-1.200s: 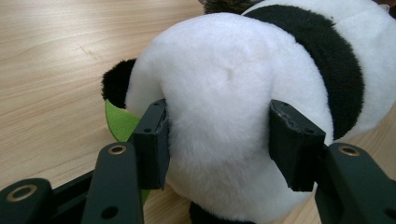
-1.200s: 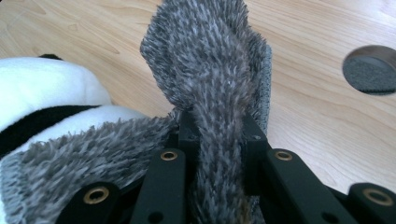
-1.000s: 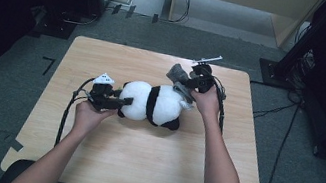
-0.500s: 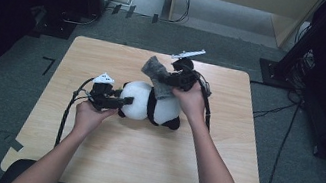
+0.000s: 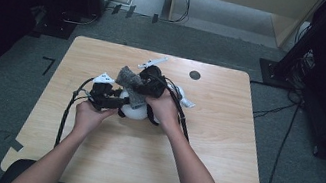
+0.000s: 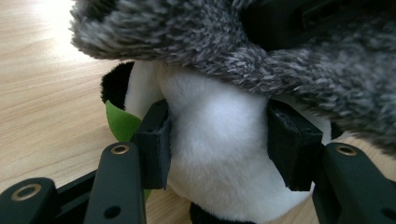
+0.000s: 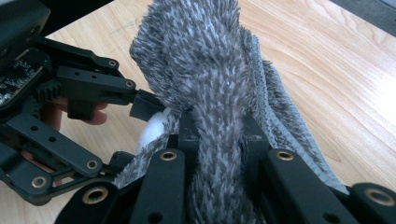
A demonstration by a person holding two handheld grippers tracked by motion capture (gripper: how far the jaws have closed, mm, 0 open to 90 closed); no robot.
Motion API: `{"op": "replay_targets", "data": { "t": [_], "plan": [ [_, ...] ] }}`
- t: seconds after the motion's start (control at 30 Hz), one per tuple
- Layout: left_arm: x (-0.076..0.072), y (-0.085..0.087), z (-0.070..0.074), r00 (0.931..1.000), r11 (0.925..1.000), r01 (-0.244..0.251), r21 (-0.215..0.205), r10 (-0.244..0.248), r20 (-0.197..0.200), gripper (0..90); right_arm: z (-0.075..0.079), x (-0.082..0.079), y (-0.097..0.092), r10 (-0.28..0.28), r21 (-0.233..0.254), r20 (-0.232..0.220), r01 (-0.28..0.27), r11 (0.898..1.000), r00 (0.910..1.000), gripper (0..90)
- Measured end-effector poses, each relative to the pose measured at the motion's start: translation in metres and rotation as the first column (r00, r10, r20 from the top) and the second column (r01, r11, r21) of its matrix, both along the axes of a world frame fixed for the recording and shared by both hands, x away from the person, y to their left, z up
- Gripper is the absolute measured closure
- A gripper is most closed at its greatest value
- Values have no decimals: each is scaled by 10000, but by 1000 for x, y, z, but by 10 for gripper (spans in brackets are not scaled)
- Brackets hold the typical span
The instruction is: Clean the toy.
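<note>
1. Pinching the plush panda's (image 6: 219,154) white body with our left gripper (image 5: 108,96), we hold it down mid-tabletop (image 5: 222,147).
2. Beyond it, our right gripper (image 7: 219,135) is clamped on the grey fuzzy cloth (image 7: 210,60), draped over the panda toward the far edge.

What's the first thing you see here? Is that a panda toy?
Yes, a black-and-white plush panda lies in the middle of the wooden table, and the left tool squeezes its white body from both sides. The other eye-catcher is a fuzzy grey cloth, pinched in the right tool and held right over the panda. Both hands meet there, close together.
</note>
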State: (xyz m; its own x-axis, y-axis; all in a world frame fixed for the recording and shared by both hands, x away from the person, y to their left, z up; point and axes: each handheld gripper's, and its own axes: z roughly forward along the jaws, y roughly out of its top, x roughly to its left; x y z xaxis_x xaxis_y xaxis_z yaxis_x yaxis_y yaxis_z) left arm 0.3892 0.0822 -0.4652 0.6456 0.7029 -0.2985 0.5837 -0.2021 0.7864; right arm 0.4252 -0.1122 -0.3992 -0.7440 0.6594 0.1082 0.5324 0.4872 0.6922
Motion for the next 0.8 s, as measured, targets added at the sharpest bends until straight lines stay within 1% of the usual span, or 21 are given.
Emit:
{"op": "replay_targets", "data": {
  "t": [0.13,0.23,0.3,0.4,0.57,0.7,0.8],
  "plan": [
    [0,-1,0,10000,10000,1,36,-2,62,461,-3,-1,-4,-14,19,82,13,10000,10000,765],
    [-1,-2,0,9998,9998,26,189,-29,177,460,-4,-3,-9,-23,118,93,22,9999,10000,760],
    [-1,-2,0,9998,9998,25,199,-28,189,460,-5,-4,-13,-44,156,123,42,9999,9999,758],
    [0,-2,-1,9998,9998,34,189,-38,186,458,-5,-6,-19,-124,71,170,123,9999,9998,756],
    [0,-2,-1,9998,9998,38,220,-43,209,456,-4,-8,-33,-354,-31,199,355,9994,9992,756],
    [-1,-3,-1,9996,9995,40,319,-49,292,448,-3,-10,-47,-548,-31,313,549,9985,9980,757],
    [0,-4,-1,9996,9995,36,323,-45,291,444,-2,-13,-56,-592,-15,450,593,9982,9972,757]
  ]
}}
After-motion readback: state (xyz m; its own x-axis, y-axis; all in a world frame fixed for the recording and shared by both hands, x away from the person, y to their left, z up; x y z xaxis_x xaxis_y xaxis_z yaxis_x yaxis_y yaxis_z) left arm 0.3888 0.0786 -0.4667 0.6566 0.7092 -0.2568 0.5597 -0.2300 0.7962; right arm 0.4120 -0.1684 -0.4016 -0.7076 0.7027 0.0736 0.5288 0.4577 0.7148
